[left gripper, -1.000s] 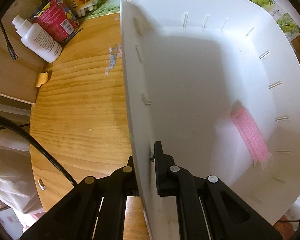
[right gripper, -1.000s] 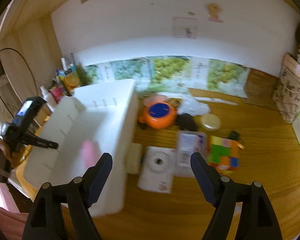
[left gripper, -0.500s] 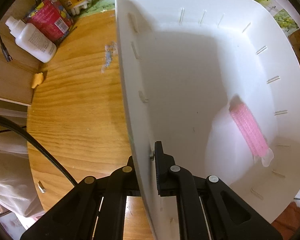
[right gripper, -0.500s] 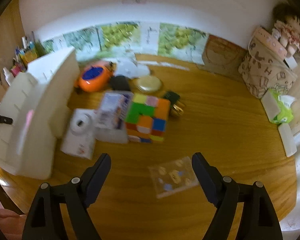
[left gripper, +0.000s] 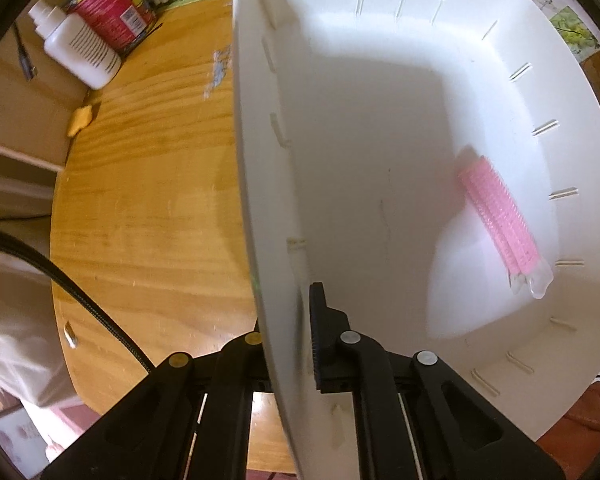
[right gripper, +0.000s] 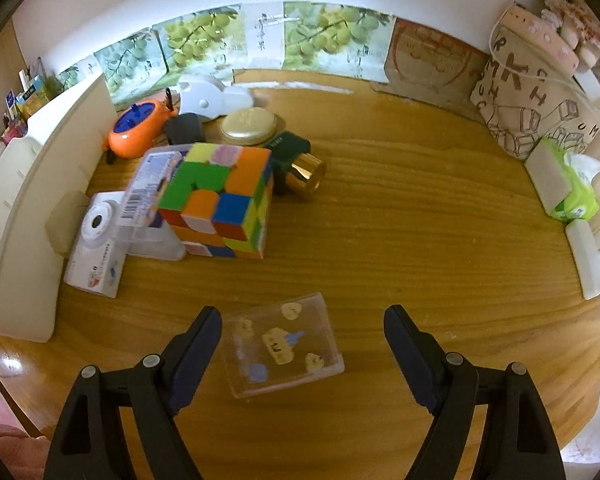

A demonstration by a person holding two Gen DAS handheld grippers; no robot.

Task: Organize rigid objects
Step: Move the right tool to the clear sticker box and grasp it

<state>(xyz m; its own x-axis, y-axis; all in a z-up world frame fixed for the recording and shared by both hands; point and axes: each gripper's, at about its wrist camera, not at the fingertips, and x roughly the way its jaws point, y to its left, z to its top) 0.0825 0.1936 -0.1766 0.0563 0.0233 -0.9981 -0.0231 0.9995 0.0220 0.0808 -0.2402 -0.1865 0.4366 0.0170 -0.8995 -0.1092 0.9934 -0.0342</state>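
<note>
Clear case [right gripper: 282, 346] flat between spread right fingers [right gripper: 200, 344] — untouched.

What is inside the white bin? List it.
Only a pink bristled roller lies on the floor of the white bin, near the far wall. The near corner is hidden behind the left gripper, whose jaws clamp the bin's wall.

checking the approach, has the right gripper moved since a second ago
Yes. The right gripper has swung rightward away from the white bin and come down over the clear plastic case, jaws open.
</note>
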